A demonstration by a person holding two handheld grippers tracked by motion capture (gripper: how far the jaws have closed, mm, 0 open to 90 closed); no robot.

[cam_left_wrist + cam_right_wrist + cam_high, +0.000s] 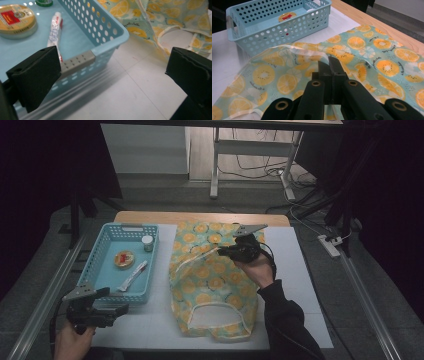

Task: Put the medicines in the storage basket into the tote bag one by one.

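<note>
A cloth bag (210, 280) printed with orange slices lies flat on the white mat (295, 270). My right gripper (223, 251) rests on the bag's upper part, shut on a cream strap (294, 50) of the bag (374, 50), which rises slightly from the cloth. A light blue perforated basket (107, 270) stands left of the bag and holds a round tin (124, 258), a small jar (147, 243) and a tube (132, 276). My left gripper (114, 301) hovers at the basket's near right corner (120, 37), open, nothing between its jaws.
The mat covers a wooden table (200, 217) whose far edge shows behind the bag. Bare mat lies right of the bag and in front of the basket. Metal rails run along both sides of the table, with desk legs and cables on the floor beyond.
</note>
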